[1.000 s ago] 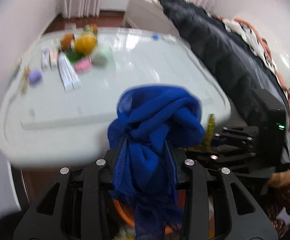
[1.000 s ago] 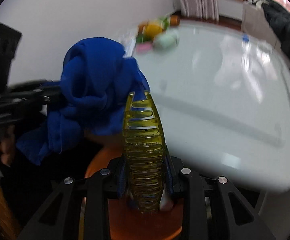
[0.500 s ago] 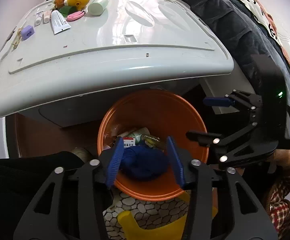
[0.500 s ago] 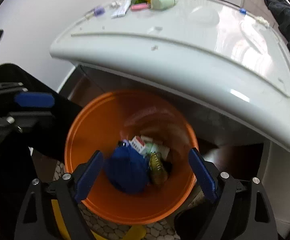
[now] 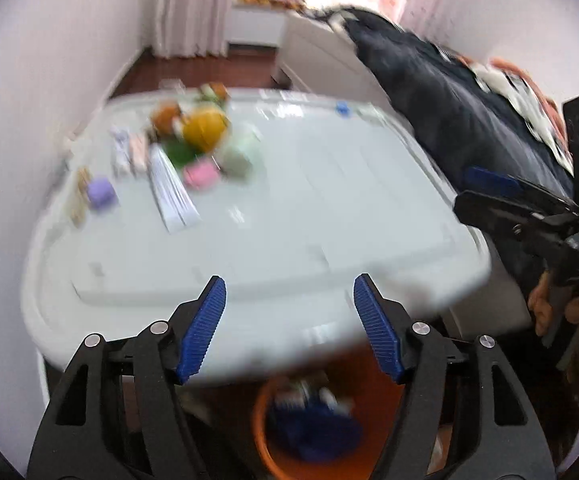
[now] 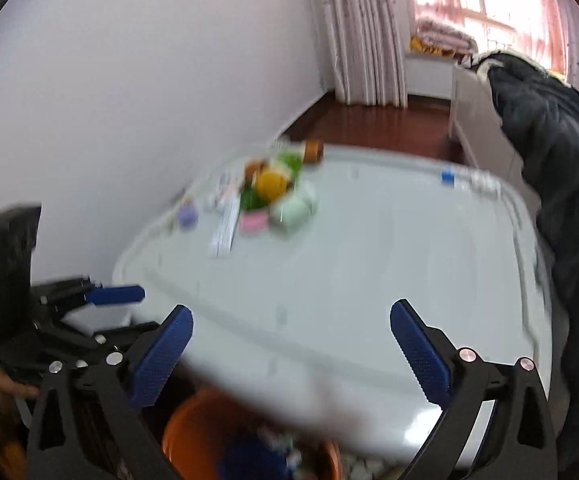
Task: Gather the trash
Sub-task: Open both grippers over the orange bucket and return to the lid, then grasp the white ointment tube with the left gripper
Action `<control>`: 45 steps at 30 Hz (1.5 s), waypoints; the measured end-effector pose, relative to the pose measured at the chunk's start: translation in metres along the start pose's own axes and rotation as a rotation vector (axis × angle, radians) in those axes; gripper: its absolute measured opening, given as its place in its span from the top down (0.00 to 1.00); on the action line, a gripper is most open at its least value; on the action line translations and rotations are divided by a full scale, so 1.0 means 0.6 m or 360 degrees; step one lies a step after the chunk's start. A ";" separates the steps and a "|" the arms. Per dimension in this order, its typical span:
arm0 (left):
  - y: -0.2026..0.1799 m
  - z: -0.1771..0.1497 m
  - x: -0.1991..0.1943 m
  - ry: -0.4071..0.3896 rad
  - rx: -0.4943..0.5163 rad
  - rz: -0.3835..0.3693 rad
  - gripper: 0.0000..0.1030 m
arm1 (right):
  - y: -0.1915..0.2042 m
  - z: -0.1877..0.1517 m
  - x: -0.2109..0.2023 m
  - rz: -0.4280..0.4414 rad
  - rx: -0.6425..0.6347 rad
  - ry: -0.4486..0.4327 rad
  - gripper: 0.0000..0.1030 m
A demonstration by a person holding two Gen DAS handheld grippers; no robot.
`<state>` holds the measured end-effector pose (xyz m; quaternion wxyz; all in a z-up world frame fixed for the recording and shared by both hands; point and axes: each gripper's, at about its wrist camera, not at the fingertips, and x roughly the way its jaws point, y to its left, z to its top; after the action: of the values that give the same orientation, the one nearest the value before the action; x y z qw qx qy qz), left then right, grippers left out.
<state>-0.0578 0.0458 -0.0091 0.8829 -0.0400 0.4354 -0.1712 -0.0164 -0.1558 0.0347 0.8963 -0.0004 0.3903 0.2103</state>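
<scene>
The blue cloth [image 5: 313, 432] lies bunched in the orange bin [image 5: 263, 436], low and near in both wrist views, tucked just under the near edge of the white lid [image 5: 329, 220]. It is a crumpled heap with no clear long axis, and blur hides any way it points. Other scraps sit with it, too smeared to name. Above the bin, the left gripper [image 5: 289, 320] has just been opening its jaws and shows nothing between its fingers. The right gripper [image 6: 291, 354] has also just been opening, stands very wide and is empty too. The step in hand looks like turning to the next pieces, the small clutter [image 5: 193, 148] on the lid's far left. To do it well, steady both hands first, then take one item per gripper. The white tube [image 5: 171, 192] lies with its long axis running near to far, so closing across its width seems best.
</scene>
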 end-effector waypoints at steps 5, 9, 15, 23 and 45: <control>0.067 0.088 0.070 0.0006 -0.0135 0.0240 0.33 | -0.004 0.057 0.039 -0.0088 0.0016 -0.0158 0.05; 0.116 0.122 0.146 0.0104 -0.0235 0.0381 0.33 | -0.003 0.065 0.062 -0.0108 0.0070 -0.0164 0.05; 0.139 0.122 0.213 0.0210 -0.0287 0.0520 0.33 | 0.026 0.066 0.071 -0.0127 -0.0064 -0.0149 0.05; 0.154 0.115 0.226 0.0201 -0.0288 0.0582 0.68 | 0.014 0.067 0.091 -0.0138 0.0011 -0.0099 0.05; 0.149 0.107 0.120 -0.0043 -0.0210 0.0425 0.87 | 0.050 0.105 0.370 -0.0249 0.0038 0.0222 0.05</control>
<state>0.0569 0.1007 -0.0433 0.8990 -0.0420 0.4354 -0.0226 0.1510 -0.0343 -0.0723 0.8806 -0.0348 0.4530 0.1345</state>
